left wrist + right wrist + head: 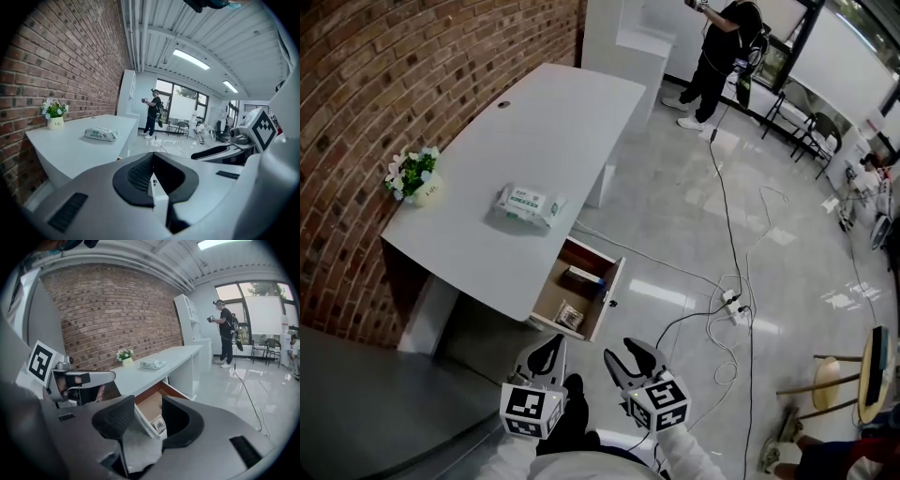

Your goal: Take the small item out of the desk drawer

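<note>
The white desk (534,122) has its drawer (614,286) pulled open at the near corner. A small patterned packet (569,316) lies at the drawer's front end, with a dark box (581,277) further back. Both grippers hover low in the head view, just short of the drawer. My left gripper (546,352) has its tips together with nothing between them (152,180). My right gripper (633,361) stands open and empty. Through its gap (149,416) the drawer (150,404) and the small packet (160,425) show ahead.
A pack of wipes (528,204) and a small flower pot (414,176) sit on the desk by the brick wall. Cables and a power strip (731,305) lie on the shiny floor to the right. A person (722,56) stands far off.
</note>
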{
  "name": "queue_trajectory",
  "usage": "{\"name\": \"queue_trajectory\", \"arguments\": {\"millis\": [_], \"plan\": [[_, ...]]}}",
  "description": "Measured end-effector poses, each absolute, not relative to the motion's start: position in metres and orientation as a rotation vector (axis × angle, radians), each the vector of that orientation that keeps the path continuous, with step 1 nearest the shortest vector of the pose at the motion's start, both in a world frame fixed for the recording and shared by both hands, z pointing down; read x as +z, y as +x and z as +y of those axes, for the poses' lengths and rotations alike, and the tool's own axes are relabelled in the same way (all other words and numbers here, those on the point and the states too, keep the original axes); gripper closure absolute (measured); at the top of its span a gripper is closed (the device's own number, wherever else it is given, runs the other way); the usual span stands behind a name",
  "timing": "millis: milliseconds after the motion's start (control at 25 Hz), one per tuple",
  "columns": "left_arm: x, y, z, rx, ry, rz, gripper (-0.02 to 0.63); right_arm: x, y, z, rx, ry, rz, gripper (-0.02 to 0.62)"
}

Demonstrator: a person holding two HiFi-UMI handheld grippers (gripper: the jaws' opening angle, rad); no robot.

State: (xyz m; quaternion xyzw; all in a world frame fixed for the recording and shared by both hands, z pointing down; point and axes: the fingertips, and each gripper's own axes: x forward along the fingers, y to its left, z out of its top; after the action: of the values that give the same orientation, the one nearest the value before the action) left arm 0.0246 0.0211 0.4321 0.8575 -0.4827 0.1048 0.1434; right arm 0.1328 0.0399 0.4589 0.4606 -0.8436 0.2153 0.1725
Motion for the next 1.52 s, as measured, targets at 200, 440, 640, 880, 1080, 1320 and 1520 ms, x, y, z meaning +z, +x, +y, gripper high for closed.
{"name": "queue_trajectory", "arguments": {"millis": [200, 440, 640, 880, 1080, 1320, 1520], "plan": [[0.437, 0.020, -0.006, 0.310, 2.476, -1.385, 0.589, 0.469, 0.133, 0.014, 0.621, 1.298, -2.361, 0.394], [0.439, 0.004, -0.032, 0.289, 2.449, -1.401, 0.589, 0.480, 0.118, -0.017, 0.622, 1.273, -2.337, 0.387], [0.443, -0.004, -0.046, 0.279, 2.427, -1.412, 0.589, 0.485, 0.104, -0.035, 0.612, 1.230, -2.336, 0.387], [0.448, -0.008, -0.056, 0.279, 2.408, -1.423, 0.589, 0.491, 0.096, -0.055, 0.583, 1.169, -2.332, 0.387], [0.453, -0.010, -0.073, 0.289, 2.371, -1.458, 0.589, 0.501, 0.091, -0.082, 0.570, 1.096, -2.338, 0.387], [0.462, -0.013, -0.098, 0.301, 2.290, -1.519, 0.589, 0.521, 0.085, -0.120, 0.540, 0.957, -2.331, 0.387], [0.468, -0.014, -0.118, 0.309, 2.217, -1.584, 0.589, 0.533, 0.081, -0.145, 0.526, 0.839, -2.331, 0.388]]}}
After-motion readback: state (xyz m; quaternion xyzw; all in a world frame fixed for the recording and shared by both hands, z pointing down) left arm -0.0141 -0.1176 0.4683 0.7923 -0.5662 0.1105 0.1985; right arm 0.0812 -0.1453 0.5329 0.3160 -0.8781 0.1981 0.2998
